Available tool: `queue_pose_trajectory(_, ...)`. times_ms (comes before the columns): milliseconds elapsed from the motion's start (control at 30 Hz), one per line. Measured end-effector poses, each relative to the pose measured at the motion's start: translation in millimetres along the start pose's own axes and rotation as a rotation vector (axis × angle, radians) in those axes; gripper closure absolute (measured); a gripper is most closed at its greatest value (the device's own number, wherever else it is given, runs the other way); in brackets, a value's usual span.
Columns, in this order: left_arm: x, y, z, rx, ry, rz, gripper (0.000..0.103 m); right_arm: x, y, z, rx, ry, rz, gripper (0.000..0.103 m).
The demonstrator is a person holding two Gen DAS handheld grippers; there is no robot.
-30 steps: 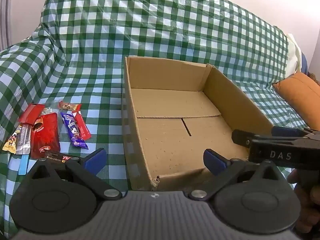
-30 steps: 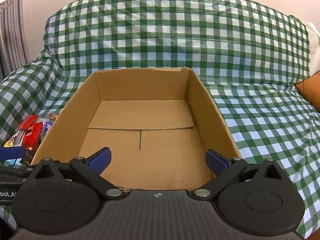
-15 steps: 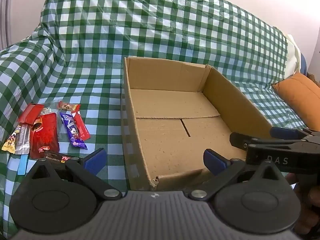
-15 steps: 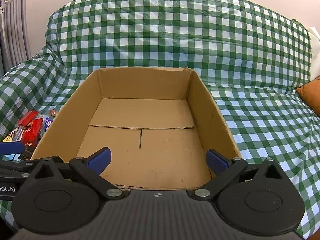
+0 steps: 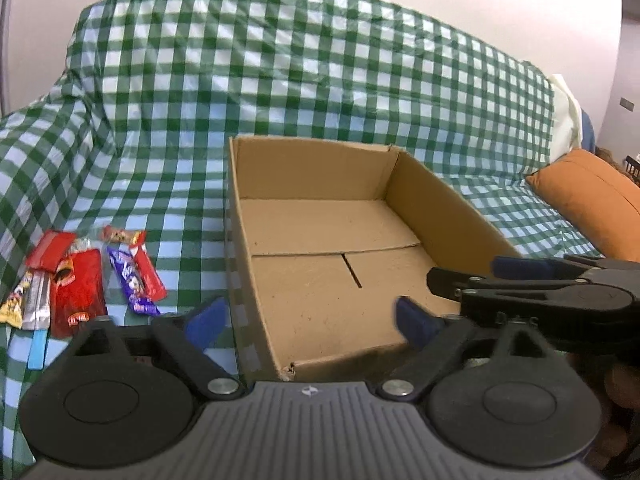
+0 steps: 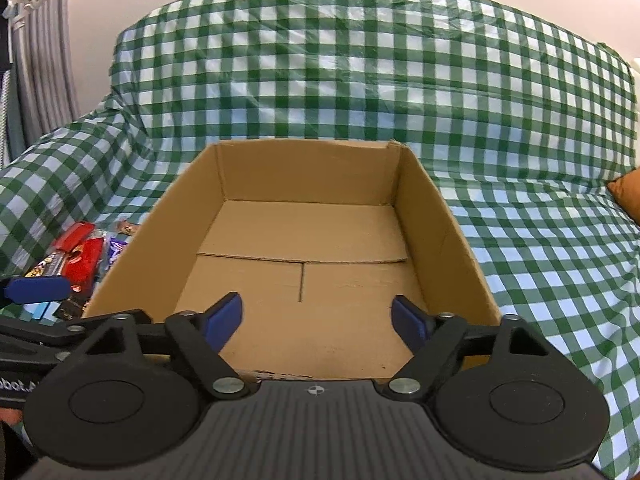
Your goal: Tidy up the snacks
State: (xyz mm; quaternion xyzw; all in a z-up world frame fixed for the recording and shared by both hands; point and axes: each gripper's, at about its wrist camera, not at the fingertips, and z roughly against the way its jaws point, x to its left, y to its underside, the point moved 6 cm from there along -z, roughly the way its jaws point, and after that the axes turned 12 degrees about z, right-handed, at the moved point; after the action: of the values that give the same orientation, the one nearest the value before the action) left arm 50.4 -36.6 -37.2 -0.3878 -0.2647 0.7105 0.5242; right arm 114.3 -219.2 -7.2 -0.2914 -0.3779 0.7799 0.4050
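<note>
An open, empty cardboard box [image 5: 436,204] sits on a green checked cloth; it also shows in the right wrist view [image 6: 440,216]. Several snack packets lie left of it: a red packet [image 5: 78,290], a purple bar [image 5: 132,282], a red stick [image 5: 148,270] and a yellow packet [image 5: 14,304]. They show partly in the right wrist view [image 6: 86,258]. My left gripper [image 5: 310,320] is open and empty, over the box's near left corner. My right gripper [image 6: 316,320] is open and empty, over the box's near edge. Each gripper shows in the other's view.
The checked cloth [image 5: 280,92] covers a sofa seat and backrest. An orange cushion [image 5: 592,200] lies at the right. A light blue strip [image 5: 38,346] lies by the snacks. Curtains [image 6: 36,60] hang at the far left.
Both grippers have shifted slightly; the box sits a little lower and closer in the right wrist view. Both stay open and empty.
</note>
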Motion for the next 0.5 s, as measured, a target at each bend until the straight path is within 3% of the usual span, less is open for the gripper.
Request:
queue_pose_trajectory(33, 0.1, -0.1, 1.3, -0.012, -0.005, -0.005, 0.027, 0.2, -0.3, -0.2, 0.006, -0.006, 0.002, 0.032)
queue_pose_trajectory(100, 2.7, -0.2, 4.2, -0.026, -0.009, -0.005, 0.046, 1.4, -1.2, -0.6, 0.012, -0.012, 0.001, 0.040)
queue_pose_trajectory(167, 8.6, -3.0, 9.3, -0.032, -0.015, 0.010, 0.051, 3.4, -4.6, -1.3, 0.006, -0.006, 0.002, 0.049)
queue_pose_trajectory(233, 17.8, -10.5, 17.7, -0.027, -0.025, 0.022, 0.054, 5.2, -7.2, -1.0, 0.004, -0.012, -0.011, 0.050)
queue_pose_trajectory(333, 29.5, -27.7, 32.1, 0.027, 0.020, 0.053, 0.059, 15.3, -13.0, 0.1, -0.030, -0.026, -0.016, 0.051)
queue_pose_trajectory(467, 53.3, -74.4, 56.0, -0.129, -0.056, -0.075, 0.097, 39.3, -22.3, 0.4, -0.081, -0.096, 0.000, 0.051)
queue_pose_trajectory(500, 61.5, -84.7, 56.8, -0.152, -0.066, -0.087, 0.099, 46.8, -24.2, 0.8, -0.094, -0.114, 0.011, 0.051)
